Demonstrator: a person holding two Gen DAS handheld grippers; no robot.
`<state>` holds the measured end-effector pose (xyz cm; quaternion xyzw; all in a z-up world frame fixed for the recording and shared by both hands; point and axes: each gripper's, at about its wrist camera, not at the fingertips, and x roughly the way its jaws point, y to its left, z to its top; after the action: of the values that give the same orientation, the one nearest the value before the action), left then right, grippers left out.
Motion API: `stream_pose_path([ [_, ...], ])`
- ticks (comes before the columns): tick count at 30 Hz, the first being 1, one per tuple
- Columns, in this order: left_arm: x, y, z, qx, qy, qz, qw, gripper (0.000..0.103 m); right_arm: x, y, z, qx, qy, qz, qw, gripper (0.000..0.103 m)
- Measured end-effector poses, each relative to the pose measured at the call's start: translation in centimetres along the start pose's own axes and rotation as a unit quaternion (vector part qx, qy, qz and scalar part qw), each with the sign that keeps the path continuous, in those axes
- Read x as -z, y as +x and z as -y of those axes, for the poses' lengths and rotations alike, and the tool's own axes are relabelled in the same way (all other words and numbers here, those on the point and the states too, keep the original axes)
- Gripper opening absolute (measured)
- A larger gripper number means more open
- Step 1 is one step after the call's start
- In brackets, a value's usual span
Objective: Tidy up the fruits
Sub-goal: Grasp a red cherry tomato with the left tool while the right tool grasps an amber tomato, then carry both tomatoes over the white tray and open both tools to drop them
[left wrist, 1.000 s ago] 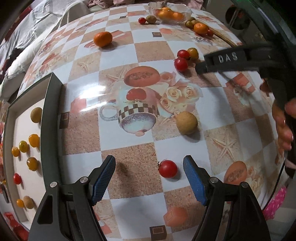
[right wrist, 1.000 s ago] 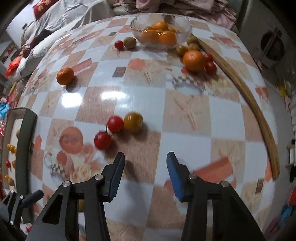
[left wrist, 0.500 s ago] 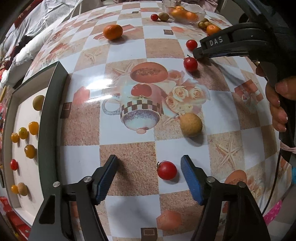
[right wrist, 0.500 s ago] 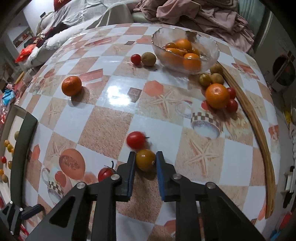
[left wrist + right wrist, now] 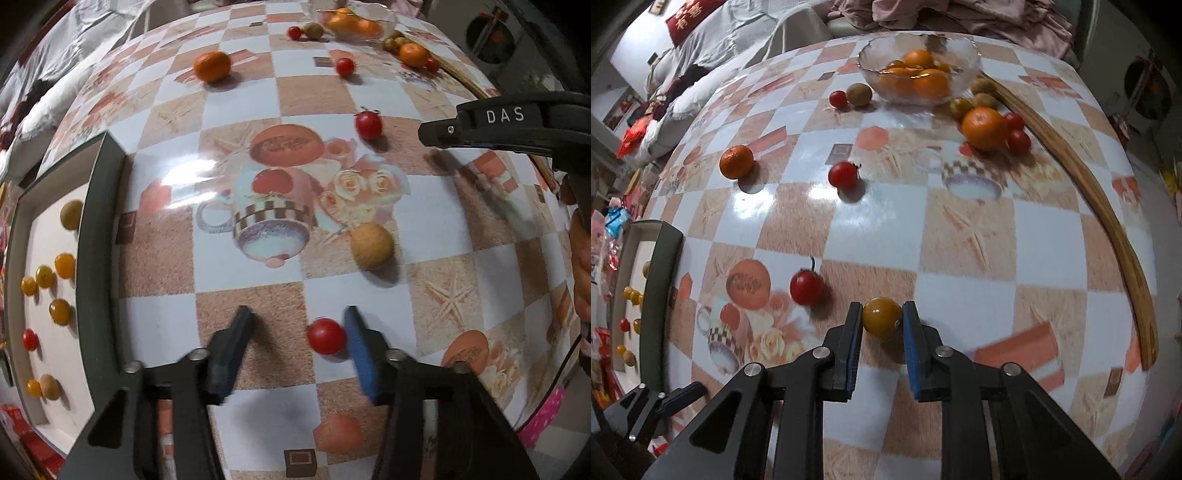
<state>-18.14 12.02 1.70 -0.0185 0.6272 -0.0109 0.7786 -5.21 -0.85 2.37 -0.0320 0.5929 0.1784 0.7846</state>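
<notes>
A red cherry tomato [image 5: 327, 336] lies on the patterned tablecloth between the blue pads of my left gripper [image 5: 297, 341]. Its jaws are closing: the right pad is at the tomato, the left pad still stands apart. My right gripper [image 5: 882, 326] is shut on a yellow-orange cherry tomato [image 5: 882, 317], low over the table. In the left wrist view the right gripper [image 5: 430, 133] reaches in from the right, its tomato hidden. A dark-rimmed tray [image 5: 99, 258] with several small tomatoes lies at the left.
Loose on the cloth are a tan round fruit [image 5: 371, 245], two red tomatoes [image 5: 806, 288] [image 5: 843, 174] and a mandarin [image 5: 736, 161]. A glass bowl [image 5: 971, 62] of oranges stands at the back with more fruit beside it. A curved wooden strip [image 5: 1108, 206] runs along the right.
My right gripper shut on the yellow-orange tomato beside the red ones and now holds it. The left gripper's jaws have narrowed around the red tomato, staying in place.
</notes>
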Motion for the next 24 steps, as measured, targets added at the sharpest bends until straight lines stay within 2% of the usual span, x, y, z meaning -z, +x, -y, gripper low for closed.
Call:
stream_pose_path([
  [1,0.0,-0.1,0.1,0.004,0.004,0.0,1.0,0.033,0.2,-0.2,0.1,-0.001,0.003,-0.001,1.0,0.023],
  [4,-0.2,-0.2,0.4,0.023,0.012,-0.005,0.9996,0.022,0.7,-0.9,0.2,-0.004,0.013,-0.002,1.0,0.023],
  [8,-0.3,-0.4,-1.0,0.076,-0.017,-0.018,0.9968,0.022,1.3,-1.5,-0.2,-0.01,0.021,-0.005,1.0,0.023],
  [10,-0.3,-0.3,-2.0,0.088,-0.03,-0.021,0.9955,0.022,1.6,-1.7,-0.4,-0.013,0.024,-0.006,1.0,0.023],
  [17,-0.1,-0.7,-3.3,0.093,-0.033,-0.018,0.995,0.022,2.5,-2.1,-1.3,-0.019,0.034,-0.014,0.999,0.023],
  [24,-0.6,-2.0,-4.2,0.094,-0.036,0.001,0.9949,0.022,3.1,-3.1,-2.8,-0.019,0.024,-0.014,0.999,0.023],
])
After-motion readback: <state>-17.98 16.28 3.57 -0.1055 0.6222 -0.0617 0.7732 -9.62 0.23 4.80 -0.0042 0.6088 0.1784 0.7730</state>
